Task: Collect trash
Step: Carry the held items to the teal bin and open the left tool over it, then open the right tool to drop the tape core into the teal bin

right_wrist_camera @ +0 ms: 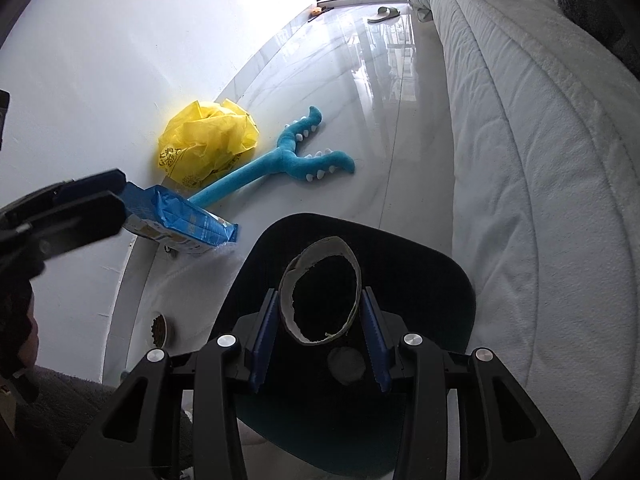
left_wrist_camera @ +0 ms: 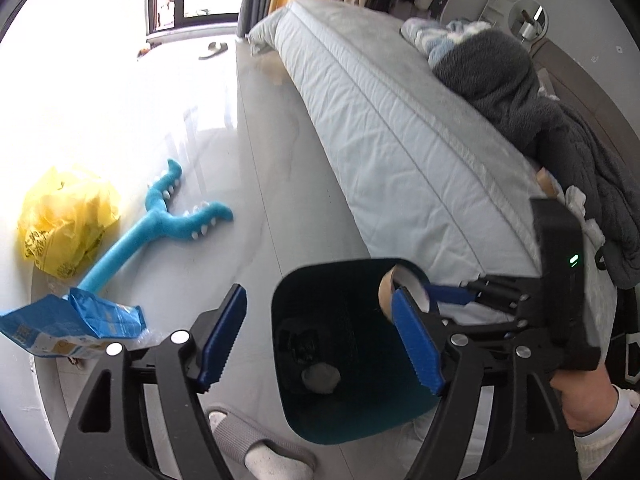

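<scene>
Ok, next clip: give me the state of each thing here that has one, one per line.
Left gripper: open, empty, above the bin.
Right gripper: shut on the cardboard tube, over the bin.
Cardboard tube: squeezed oval, torn rim, not yet dropped.
Trash bin: open top, grey wad at the bottom.
Yellow plastic bag: crumpled on the floor.
Blue packet: crumpled, torn open, on the floor.

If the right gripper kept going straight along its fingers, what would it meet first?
Probably the dark bin: the right gripper, shut on the cardboard tube, points down into the bin's open mouth. It would likely meet the crumpled wad at the bottom first; depth is hard to judge.
</scene>
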Tool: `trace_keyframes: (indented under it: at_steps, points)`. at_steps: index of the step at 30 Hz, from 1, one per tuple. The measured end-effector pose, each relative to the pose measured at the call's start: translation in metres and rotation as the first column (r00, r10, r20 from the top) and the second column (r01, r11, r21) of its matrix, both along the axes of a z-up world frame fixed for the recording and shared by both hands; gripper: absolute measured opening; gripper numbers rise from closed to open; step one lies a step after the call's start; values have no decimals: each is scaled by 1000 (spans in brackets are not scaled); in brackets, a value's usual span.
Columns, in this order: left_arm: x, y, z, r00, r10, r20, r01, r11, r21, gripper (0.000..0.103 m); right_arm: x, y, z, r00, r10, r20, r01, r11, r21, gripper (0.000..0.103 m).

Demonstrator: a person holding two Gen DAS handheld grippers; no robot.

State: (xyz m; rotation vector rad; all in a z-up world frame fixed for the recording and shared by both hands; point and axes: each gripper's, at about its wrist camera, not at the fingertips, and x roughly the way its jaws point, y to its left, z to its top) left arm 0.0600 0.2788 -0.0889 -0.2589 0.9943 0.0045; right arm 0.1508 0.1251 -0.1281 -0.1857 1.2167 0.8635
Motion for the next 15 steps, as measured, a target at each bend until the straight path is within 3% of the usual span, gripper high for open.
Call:
trace_keyframes:
  at_steps: [8, 15]
  points:
    - [-7, 9, 29, 991, 36, 125, -37, 999, 3, 81, -8, 11, -22, 998, 37, -49, -38, 998, -40, 42]
    - [-12, 7, 44, 982, 36, 187, -45, 998, 44, 82, -17, 14, -31, 996, 63, -69, -68, 995, -66, 42]
